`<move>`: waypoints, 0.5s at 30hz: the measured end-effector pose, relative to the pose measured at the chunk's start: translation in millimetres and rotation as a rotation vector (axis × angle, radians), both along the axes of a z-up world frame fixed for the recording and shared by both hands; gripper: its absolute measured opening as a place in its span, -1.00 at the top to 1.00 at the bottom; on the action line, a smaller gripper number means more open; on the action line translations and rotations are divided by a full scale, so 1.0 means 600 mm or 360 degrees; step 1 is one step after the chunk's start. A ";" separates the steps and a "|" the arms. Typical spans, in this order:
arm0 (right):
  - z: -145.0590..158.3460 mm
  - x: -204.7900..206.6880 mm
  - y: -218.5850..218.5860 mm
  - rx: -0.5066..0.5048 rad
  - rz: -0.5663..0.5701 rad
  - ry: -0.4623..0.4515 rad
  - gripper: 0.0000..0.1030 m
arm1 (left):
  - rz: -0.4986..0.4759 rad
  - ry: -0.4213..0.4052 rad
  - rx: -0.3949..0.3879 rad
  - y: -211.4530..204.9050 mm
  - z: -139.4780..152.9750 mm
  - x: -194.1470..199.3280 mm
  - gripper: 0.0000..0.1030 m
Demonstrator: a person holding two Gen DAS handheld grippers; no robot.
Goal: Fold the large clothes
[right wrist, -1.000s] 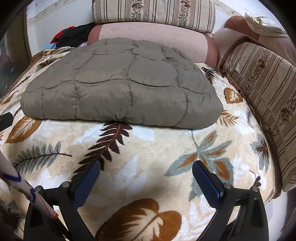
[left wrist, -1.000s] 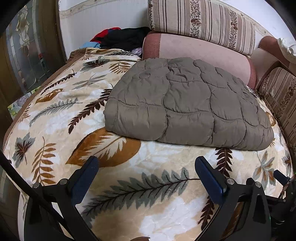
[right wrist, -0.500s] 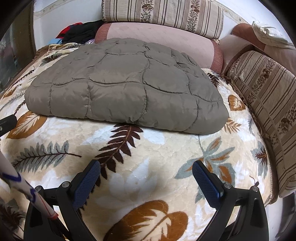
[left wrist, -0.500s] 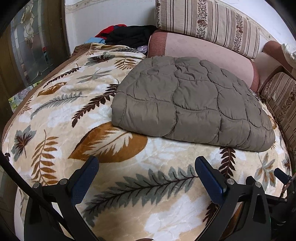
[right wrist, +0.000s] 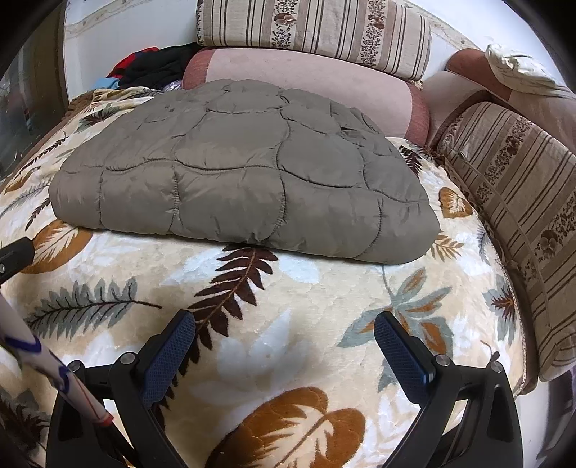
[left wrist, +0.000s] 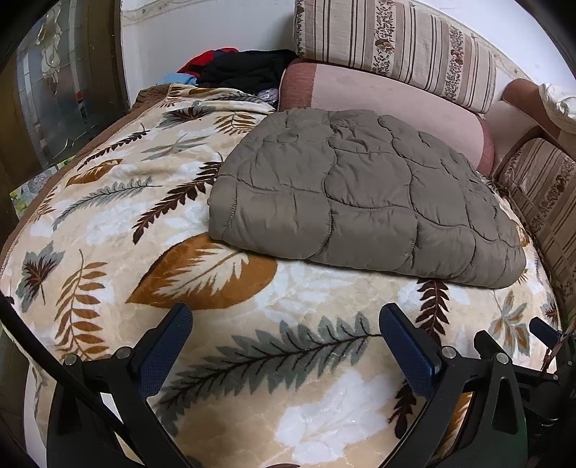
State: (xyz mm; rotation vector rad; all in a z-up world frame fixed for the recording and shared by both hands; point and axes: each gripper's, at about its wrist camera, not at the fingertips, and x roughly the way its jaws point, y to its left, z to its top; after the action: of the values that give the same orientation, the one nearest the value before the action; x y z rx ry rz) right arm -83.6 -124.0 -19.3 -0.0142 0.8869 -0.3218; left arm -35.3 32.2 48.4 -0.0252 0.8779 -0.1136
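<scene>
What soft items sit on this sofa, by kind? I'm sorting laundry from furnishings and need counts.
Folded quilted jackets: 1, the grey-brown jacket
Leaf-print blankets: 1, the blanket
Striped cushions: 2, back cushion, side cushion
Pink bolsters: 1, the bolster
Piles of dark clothes: 1, the pile
Total: 6

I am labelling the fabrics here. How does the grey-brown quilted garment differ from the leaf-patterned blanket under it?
The quilted garment is one plain grey-brown colour with curved stitch lines; the leaf-patterned blanket is cream with brown, orange and grey leaves. The garment looks smooth and puffy, the blanket plush. The garment is folded into a compact block; the blanket lies spread out beneath it and reaches well past its edges. Neither is touched by the left gripper or right gripper; both stand open.
</scene>
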 end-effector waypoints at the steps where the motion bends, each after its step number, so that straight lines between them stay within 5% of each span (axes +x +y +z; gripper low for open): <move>1: 0.001 0.000 0.000 0.0000 -0.0001 -0.0003 -0.97 | -0.0004 -0.0001 0.0000 -0.001 0.000 -0.001 -1.00; 15: 0.003 -0.005 -0.011 0.0024 -0.0022 -0.0025 -0.97 | -0.0048 -0.0012 0.0010 -0.018 0.002 -0.010 -1.00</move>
State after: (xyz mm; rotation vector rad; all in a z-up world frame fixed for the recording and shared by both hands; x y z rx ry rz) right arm -86.4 -130.7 -17.3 0.0084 0.8739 -0.3275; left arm -41.3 21.2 49.6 -0.0054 0.8712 -0.1391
